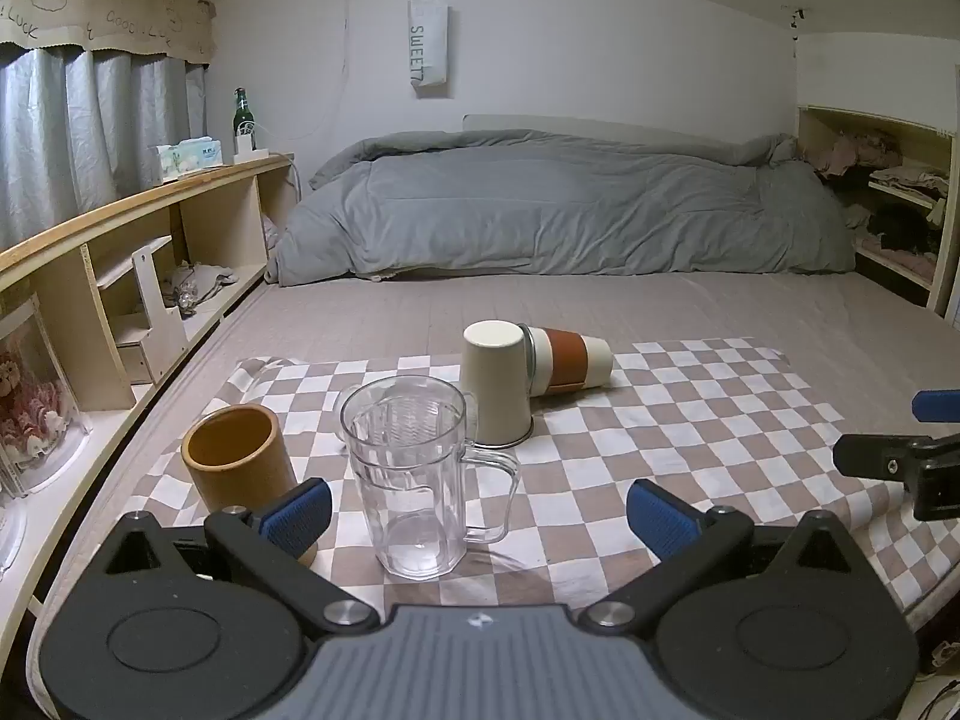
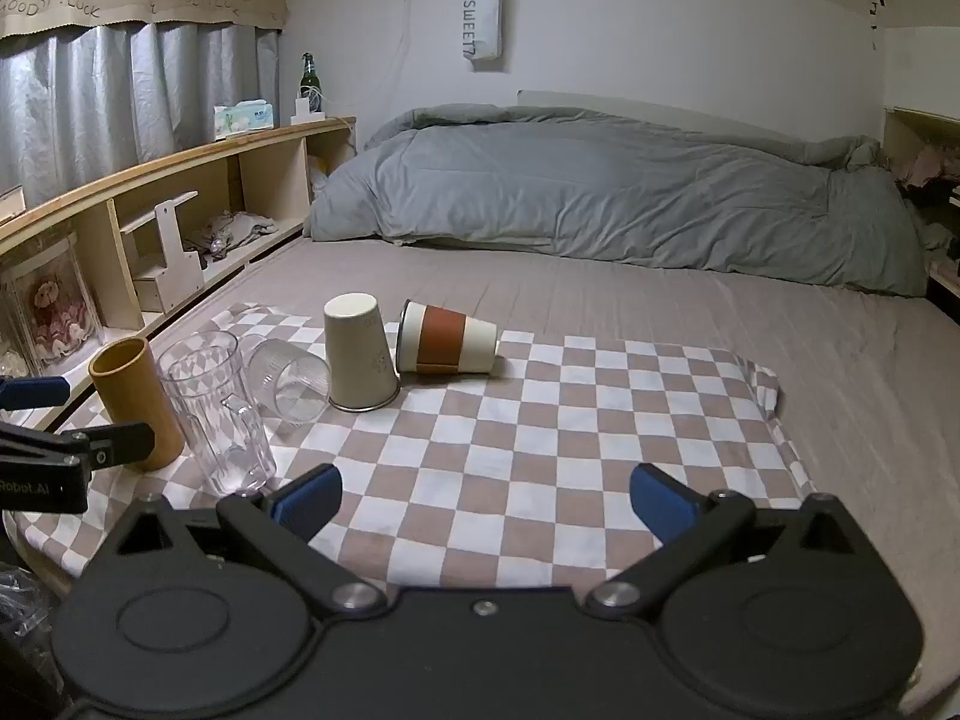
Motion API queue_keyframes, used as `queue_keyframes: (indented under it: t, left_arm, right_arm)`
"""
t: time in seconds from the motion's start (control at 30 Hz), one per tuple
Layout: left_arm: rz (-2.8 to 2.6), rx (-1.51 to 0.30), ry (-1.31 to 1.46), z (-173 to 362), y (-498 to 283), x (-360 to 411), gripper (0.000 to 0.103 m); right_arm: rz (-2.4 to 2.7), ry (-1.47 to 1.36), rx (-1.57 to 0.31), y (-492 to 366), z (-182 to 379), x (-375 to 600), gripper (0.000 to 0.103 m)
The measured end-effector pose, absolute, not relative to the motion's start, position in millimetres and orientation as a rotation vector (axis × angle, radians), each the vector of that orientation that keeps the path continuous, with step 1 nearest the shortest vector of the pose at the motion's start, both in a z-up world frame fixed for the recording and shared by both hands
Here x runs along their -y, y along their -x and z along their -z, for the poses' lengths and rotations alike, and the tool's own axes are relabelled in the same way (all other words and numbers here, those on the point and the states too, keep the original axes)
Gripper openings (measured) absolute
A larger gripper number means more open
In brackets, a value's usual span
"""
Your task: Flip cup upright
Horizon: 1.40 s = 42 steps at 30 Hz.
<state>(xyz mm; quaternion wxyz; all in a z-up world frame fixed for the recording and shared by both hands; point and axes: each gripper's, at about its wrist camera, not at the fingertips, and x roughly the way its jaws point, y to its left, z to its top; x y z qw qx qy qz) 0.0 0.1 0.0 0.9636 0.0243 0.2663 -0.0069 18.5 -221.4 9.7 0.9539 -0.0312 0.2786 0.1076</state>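
Observation:
On the checkered cloth several cups stand or lie. A beige cup stands upside down. A white cup with a brown sleeve lies on its side behind it. A clear ribbed glass lies on its side. A clear handled mug and a bamboo cup stand upright. My left gripper is open, with the clear mug just ahead between its fingers. My right gripper is open and empty over the cloth.
The cloth lies on a bed with a grey duvet at the back. A wooden shelf unit runs along the left side. The right gripper shows at the right edge of the left wrist view.

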Motion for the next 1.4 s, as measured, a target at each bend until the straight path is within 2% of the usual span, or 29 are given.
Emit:
queue_keyframes:
  t: [1.4]
  left_arm:
    - [0.016,-0.538,-0.046,-0.1,0.1,-0.1,0.103]
  right_arm:
    - [-0.222,0.066,-0.568,-18.2,-9.3,221.3,0.103]
